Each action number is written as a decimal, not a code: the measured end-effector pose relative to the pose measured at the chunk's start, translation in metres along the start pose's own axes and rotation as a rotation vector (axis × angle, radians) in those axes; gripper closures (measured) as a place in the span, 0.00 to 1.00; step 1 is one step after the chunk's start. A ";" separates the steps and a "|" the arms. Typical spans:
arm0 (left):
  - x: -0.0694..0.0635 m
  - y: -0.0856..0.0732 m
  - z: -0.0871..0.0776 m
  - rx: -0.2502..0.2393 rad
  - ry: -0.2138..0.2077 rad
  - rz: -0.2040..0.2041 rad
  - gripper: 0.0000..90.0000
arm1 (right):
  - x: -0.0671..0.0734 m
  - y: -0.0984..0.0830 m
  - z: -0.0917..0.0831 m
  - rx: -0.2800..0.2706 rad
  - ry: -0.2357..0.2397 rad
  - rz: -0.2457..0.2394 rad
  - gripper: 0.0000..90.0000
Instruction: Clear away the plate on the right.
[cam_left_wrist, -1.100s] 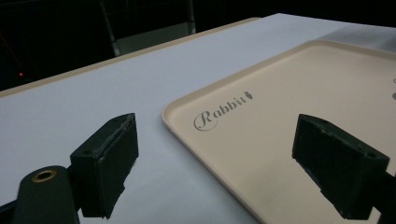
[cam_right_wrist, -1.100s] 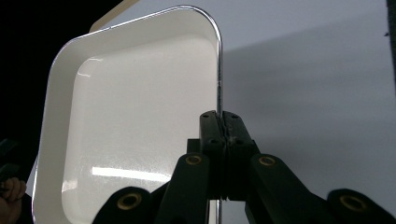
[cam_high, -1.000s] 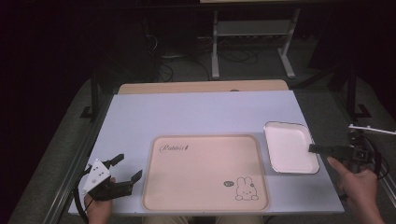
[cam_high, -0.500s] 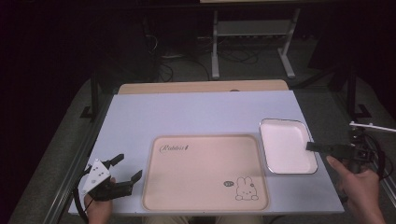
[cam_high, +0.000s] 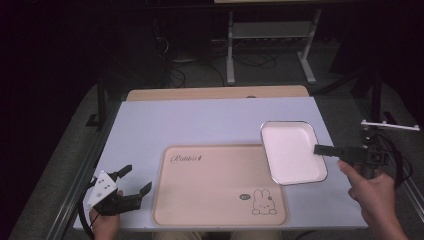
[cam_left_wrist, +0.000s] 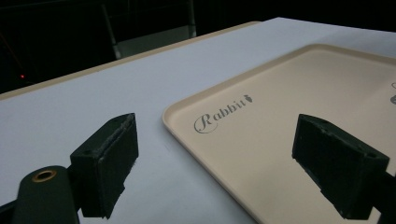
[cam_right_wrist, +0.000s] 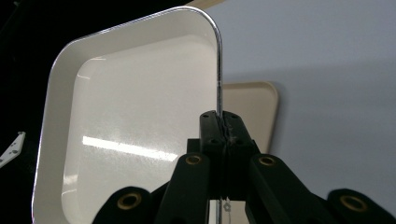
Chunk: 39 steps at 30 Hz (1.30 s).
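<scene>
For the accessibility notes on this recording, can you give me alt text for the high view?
The right gripper is shut on the rim of a white square plate, holding it over the corner of a beige rabbit tray on a pale table. The left gripper rests open beside the tray.

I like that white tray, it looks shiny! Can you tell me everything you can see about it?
The white tray is a shallow rectangle with rounded corners and a thin, silvery-looking rim. It seems smooth and glossy like plastic, with light glinting on its floor, and it is empty. The right gripper is shut on its rim, pinching the edge between both jaws. From above, the tray sits at the table's right side, its left edge overlapping the beige tray. Whether it rests on anything, I cannot tell.
</scene>
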<state>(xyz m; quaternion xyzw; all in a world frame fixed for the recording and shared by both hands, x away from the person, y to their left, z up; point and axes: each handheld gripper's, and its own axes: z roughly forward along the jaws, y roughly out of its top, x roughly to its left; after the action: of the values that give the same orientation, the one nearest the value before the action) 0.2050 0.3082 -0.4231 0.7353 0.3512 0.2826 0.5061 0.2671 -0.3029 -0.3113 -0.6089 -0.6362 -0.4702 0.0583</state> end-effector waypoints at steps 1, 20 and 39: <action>0.000 0.000 0.000 0.001 0.000 0.000 0.15 | 0.003 0.001 0.000 0.001 0.001 -0.003 0.98; 0.000 0.000 -0.001 -0.002 -0.001 0.000 0.15 | 0.041 -0.001 0.047 0.032 0.045 -0.033 0.98; 0.000 0.000 -0.001 -0.008 0.001 -0.004 0.16 | 0.056 -0.023 0.105 0.040 0.093 0.013 0.98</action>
<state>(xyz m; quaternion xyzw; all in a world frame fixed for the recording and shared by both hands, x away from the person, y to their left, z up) 0.2041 0.3092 -0.4224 0.7324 0.3519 0.2833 0.5094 0.2859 -0.1882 -0.3449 -0.5893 -0.6380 -0.4849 0.1030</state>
